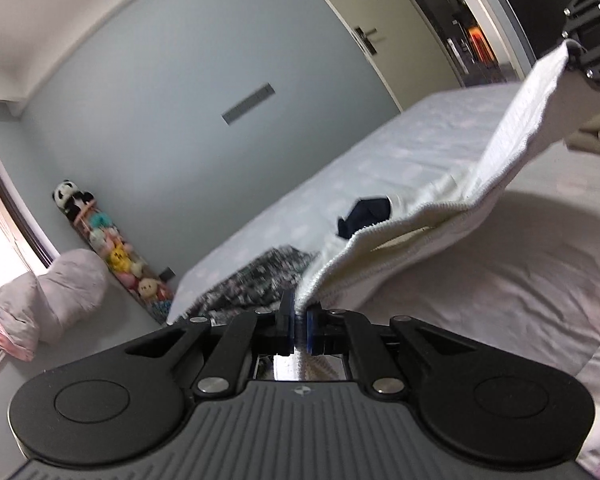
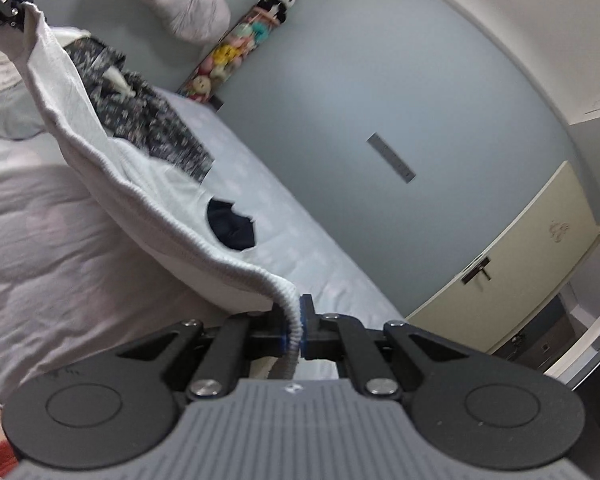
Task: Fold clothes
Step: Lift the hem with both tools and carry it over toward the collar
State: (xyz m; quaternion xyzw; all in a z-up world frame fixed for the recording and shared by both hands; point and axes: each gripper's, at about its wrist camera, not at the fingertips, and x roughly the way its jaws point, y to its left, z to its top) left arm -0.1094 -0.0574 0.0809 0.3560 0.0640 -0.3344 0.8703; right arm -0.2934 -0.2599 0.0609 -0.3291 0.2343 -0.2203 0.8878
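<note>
left gripper (image 1: 299,322) is pinching one ribbed corner of the white garment (image 1: 440,216), jaws clenched on the cloth; right gripper (image 2: 296,330) is clamping the other corner of the same hem; the garment is hanging stretched between the two grippers above the bed (image 1: 480,304); a dark patterned garment (image 2: 156,120) and a small navy item (image 2: 234,226) are lying on the bed beyond it; a column of plush toys (image 1: 112,248) is standing against the wall.
</note>
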